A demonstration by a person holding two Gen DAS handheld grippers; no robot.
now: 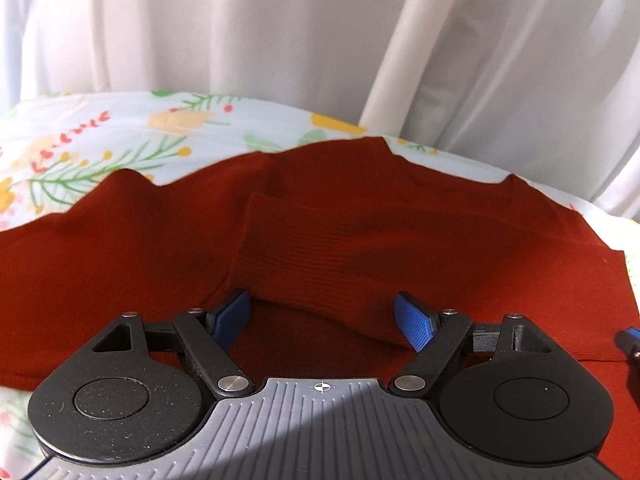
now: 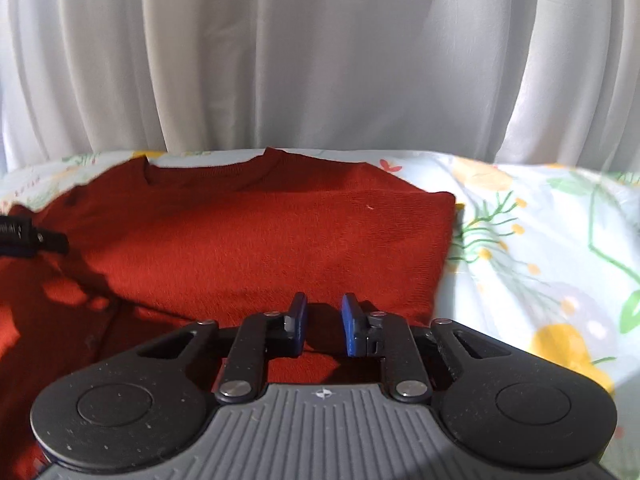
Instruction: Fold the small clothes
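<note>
A rust-red knit sweater (image 1: 360, 216) lies flat on a floral sheet, collar at the far side. A ribbed sleeve (image 1: 320, 264) is folded across its body. My left gripper (image 1: 326, 314) is wide open just above the sleeve's cuff end, a blue pad on each side of it. In the right wrist view the sweater (image 2: 280, 232) shows with its right side folded in to a straight edge. My right gripper (image 2: 323, 316) is over the sweater's near hem, its jaws narrowly apart with nothing between them.
The floral sheet (image 2: 540, 240) covers the surface to the right and behind the sweater (image 1: 120, 136). White curtains (image 2: 320, 60) hang close behind. The other gripper's tip shows at the right edge of the left view (image 1: 630, 340) and at the left edge of the right view (image 2: 32, 236).
</note>
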